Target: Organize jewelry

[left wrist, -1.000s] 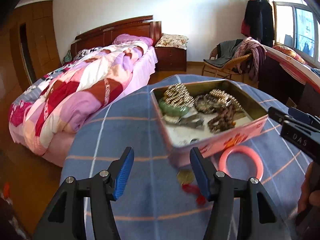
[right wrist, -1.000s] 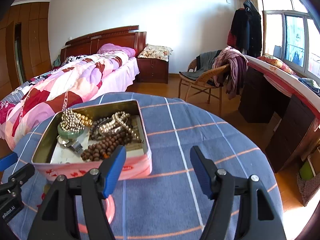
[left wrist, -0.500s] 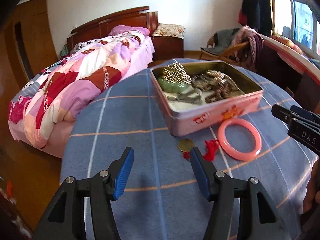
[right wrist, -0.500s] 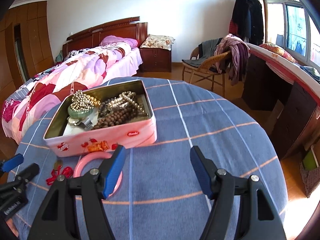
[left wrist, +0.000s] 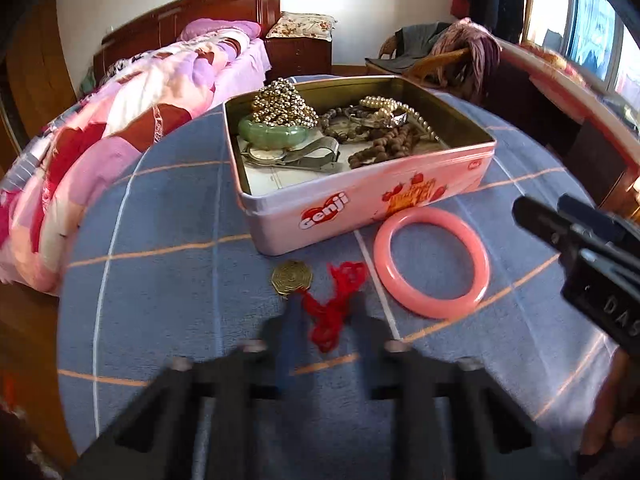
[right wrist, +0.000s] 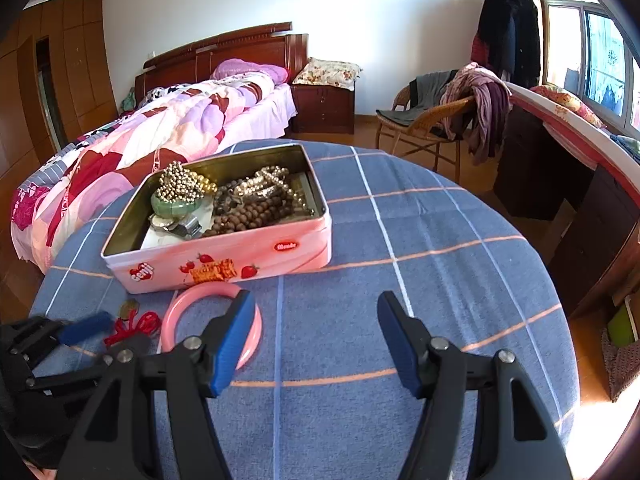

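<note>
A pink tin box [left wrist: 360, 200] [right wrist: 224, 260] holds bead strands, a green bangle [left wrist: 274, 135] and a watch [left wrist: 296, 155]. In front of it on the blue checked cloth lie a pink bangle [left wrist: 432, 262] [right wrist: 176, 316], a gold pendant [left wrist: 292, 279] and its red cord [left wrist: 336, 308] [right wrist: 136, 326]. My left gripper [left wrist: 324, 332] is blurred, its fingers narrowed around the red cord. My right gripper [right wrist: 316, 340] is open and empty, just right of the pink bangle.
The round table [right wrist: 440, 240] ends close behind the tin box. A bed [right wrist: 160, 128] stands to the left, a wicker chair with clothes [right wrist: 440, 120] at the back, a dark desk [right wrist: 560, 160] to the right.
Both grippers have drawn back from the tin box and lowered. My left gripper's fingers have narrowed from wide open and now sit around the red cord. The right stays open.
</note>
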{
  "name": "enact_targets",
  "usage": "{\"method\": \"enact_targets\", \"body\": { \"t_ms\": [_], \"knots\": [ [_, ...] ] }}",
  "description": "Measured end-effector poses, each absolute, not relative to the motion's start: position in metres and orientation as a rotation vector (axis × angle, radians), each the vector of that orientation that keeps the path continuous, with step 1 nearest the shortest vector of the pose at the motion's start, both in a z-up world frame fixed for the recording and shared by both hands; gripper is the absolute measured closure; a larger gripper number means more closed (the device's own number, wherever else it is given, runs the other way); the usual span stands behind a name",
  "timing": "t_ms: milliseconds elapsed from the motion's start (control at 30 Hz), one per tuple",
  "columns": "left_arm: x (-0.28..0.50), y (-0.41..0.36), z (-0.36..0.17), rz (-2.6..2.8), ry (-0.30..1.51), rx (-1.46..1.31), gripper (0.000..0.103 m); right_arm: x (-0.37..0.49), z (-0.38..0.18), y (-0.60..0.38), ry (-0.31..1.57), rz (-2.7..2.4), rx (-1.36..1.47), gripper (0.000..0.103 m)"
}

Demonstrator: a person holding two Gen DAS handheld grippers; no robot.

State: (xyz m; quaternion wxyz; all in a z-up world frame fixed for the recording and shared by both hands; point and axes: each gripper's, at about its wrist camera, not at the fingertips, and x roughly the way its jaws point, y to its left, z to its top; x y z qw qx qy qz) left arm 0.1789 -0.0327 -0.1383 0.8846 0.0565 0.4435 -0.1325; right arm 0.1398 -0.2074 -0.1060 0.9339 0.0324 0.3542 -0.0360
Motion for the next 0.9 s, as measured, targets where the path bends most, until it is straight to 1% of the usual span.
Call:
{"method": "enact_targets", "body": {
  "t_ms": [67, 100, 167, 267, 333, 467, 533, 633, 700, 767, 833, 900],
  "knots": [
    [0.179, -0.027, -0.137, -0.277, 0.925, 0.087, 0.092, 0.141, -0.106, -0.207, 0.730, -0.069, 0.065, 0.036],
    [0.179, -0.026, -0.137, -0.279, 0.926, 0.076, 0.096, 0.141, -0.107, -0.206, 0.732, -0.069, 0.063, 0.036],
    [0.178, -0.024, -0.137, -0.292, 0.927, 0.061, 0.098, 0.141, -0.107, -0.206, 0.732, -0.070, 0.059, 0.037],
    [0.173, -0.021, -0.133, -0.295, 0.903, 0.057, 0.098, 0.142, -0.108, -0.205, 0.744, -0.061, 0.058, 0.038],
    [0.168, -0.019, -0.127, -0.296, 0.866, 0.055, 0.099, 0.144, -0.109, -0.204, 0.758, -0.053, 0.051, 0.043],
    [0.159, -0.010, -0.113, -0.295, 0.811, 0.049, 0.099, 0.153, -0.117, -0.193, 0.815, -0.009, 0.007, 0.047],
    [0.156, -0.005, -0.108, -0.293, 0.796, 0.042, 0.098, 0.160, -0.122, -0.183, 0.849, 0.020, -0.025, 0.050],
    [0.153, 0.001, -0.102, -0.278, 0.768, 0.050, 0.099, 0.170, -0.132, -0.171, 0.897, 0.036, -0.072, 0.051],
    [0.152, 0.004, -0.099, -0.269, 0.758, 0.051, 0.099, 0.172, -0.132, -0.166, 0.895, 0.048, -0.097, 0.054],
    [0.151, 0.006, -0.097, -0.264, 0.753, 0.050, 0.099, 0.172, -0.132, -0.163, 0.898, 0.063, -0.111, 0.061],
    [0.151, 0.007, -0.096, -0.254, 0.750, 0.050, 0.099, 0.170, -0.132, -0.163, 0.907, 0.099, -0.108, 0.078],
    [0.151, 0.008, -0.098, -0.249, 0.752, 0.050, 0.098, 0.167, -0.132, -0.163, 0.913, 0.107, -0.120, 0.088]
  ]
}}
